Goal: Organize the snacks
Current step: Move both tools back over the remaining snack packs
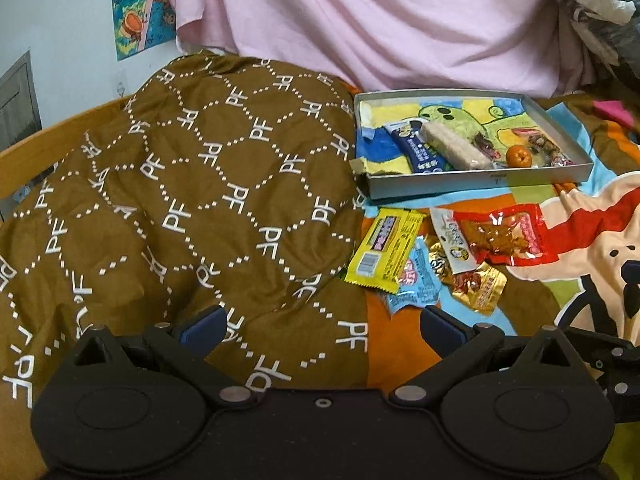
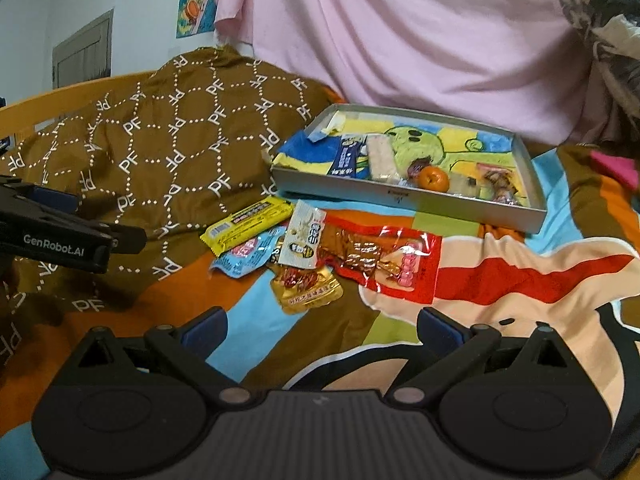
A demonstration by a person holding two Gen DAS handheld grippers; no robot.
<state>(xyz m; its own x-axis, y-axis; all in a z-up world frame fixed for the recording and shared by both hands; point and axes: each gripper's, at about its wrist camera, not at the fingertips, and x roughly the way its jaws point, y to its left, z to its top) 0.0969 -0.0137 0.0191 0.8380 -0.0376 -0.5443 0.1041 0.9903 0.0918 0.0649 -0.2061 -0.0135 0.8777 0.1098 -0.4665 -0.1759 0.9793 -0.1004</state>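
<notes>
A shallow grey box (image 1: 472, 184) (image 2: 404, 200) lies on the bed and holds a blue bar (image 1: 420, 148), a pale bar (image 1: 456, 146), a small orange (image 1: 519, 157) (image 2: 432, 178) and wrapped sweets. In front of it lies a loose heap: a yellow packet (image 1: 384, 248) (image 2: 248, 222), a light blue packet (image 1: 416, 284) (image 2: 248, 256), a red packet (image 1: 504, 236) (image 2: 384, 260) and a gold packet (image 1: 478, 286) (image 2: 306, 286). My left gripper (image 1: 320, 326) is open and empty, near the heap's left side. My right gripper (image 2: 322, 328) is open and empty, just short of the gold packet.
A brown patterned quilt (image 1: 180, 200) (image 2: 160, 152) is bunched on the left, beside the box and heap. A pink sheet (image 1: 380, 20) hangs behind. The left gripper's body (image 2: 60, 236) shows at the left edge of the right wrist view. The cartoon bedsheet (image 2: 520, 280) spreads to the right.
</notes>
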